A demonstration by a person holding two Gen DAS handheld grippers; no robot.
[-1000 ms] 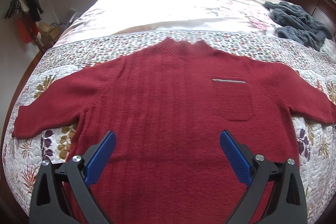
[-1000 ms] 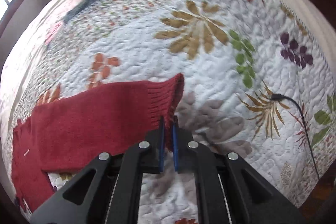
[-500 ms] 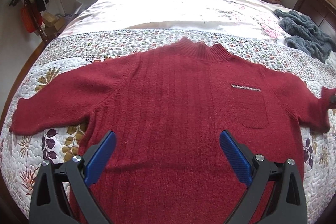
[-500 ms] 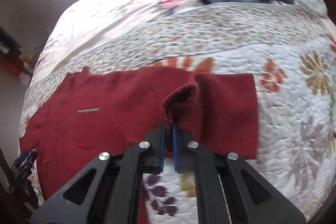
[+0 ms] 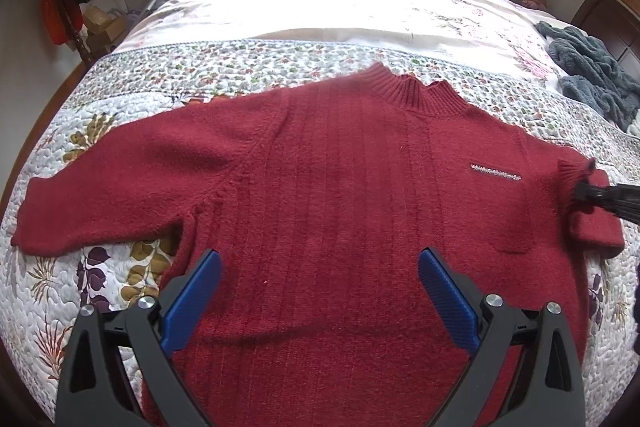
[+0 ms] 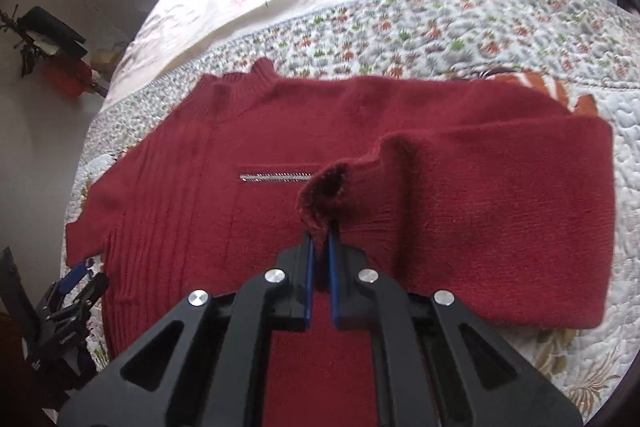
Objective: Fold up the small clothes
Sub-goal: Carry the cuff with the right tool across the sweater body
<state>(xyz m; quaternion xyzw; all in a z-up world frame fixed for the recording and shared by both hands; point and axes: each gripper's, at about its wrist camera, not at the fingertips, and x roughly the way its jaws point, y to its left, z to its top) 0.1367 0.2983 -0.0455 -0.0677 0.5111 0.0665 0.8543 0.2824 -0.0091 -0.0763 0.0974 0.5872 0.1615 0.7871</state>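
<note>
Red sweater point(image 5: 340, 195) – fuzzy ribbed knit, mock neck, chest pocket with silver zipper point(image 5: 497, 172) – lies flat, front up, on quilted floral bedspread point(image 5: 120, 99). Right gripper point(image 6: 319, 239) pinching ribbed cuff point(image 6: 326, 183), sleeve doubled over chest beside zipper. Left gripper point(image 5: 320, 263) spread wide above hem, holding nothing. Other sleeve stretched out left. Grey fleece heap point(image 5: 588, 75) far right on bed.

No legible text anywhere (labels, brands, numbers).
</note>
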